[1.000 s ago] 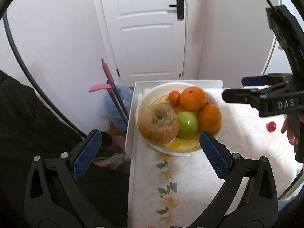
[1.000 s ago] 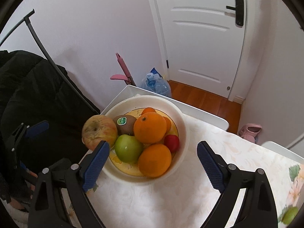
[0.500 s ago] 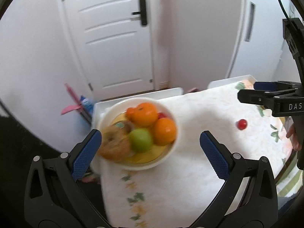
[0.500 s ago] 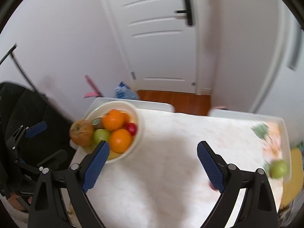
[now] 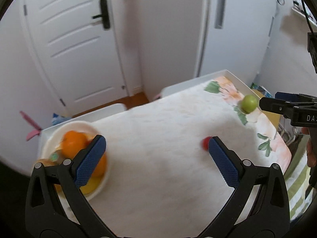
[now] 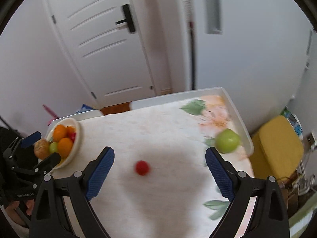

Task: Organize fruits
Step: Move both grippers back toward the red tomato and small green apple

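Overhead, both tongs, left gripper [image 5: 156, 154] and right gripper [image 6: 159, 163], released above small red fruit [image 6: 142, 167]

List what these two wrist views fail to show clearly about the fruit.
- Small red fruit: motion-blurred in the right wrist view; half hidden behind a finger in the left wrist view. Its kind is unclear.
- Bowl: its fruit is blurred and partly covered by the other finger.
- Green apple: blurred, surface detail lost.

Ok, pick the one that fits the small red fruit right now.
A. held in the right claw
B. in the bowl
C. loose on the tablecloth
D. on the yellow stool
C: the small red fruit lies alone on the tablecloth, ahead of the open right claw, far from the bowl.
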A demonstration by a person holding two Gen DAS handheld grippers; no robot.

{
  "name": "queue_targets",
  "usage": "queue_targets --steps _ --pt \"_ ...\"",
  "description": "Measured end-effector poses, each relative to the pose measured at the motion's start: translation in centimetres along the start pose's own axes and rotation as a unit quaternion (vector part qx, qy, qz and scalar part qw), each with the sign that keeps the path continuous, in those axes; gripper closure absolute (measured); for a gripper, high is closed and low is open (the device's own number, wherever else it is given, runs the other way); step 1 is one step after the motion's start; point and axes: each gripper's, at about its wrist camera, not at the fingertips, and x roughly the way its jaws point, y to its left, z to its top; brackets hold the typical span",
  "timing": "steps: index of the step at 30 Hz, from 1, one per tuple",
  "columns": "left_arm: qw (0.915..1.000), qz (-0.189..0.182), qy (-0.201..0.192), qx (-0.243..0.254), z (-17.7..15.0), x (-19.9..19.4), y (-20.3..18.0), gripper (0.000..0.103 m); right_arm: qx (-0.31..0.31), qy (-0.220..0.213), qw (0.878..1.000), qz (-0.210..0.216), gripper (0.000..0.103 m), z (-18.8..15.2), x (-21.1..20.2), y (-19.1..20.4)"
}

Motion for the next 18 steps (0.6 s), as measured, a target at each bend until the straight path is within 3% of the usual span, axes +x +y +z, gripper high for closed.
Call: queue_targets --steps 7,18 --pt "0.9995 -0.019 0.014 0.022 0.3 4.5 -4.4 0.000 0.038 0.001 0.999 -0.024 0.011 -1.5 1.3 -5.5" --pt "0.9991 -0.008 0.019 0.037 -0.6 8.3 -6.8 0.000 0.068 -0.017 0.996 -0.051 0.011 -3.4 3.8 -9.5"
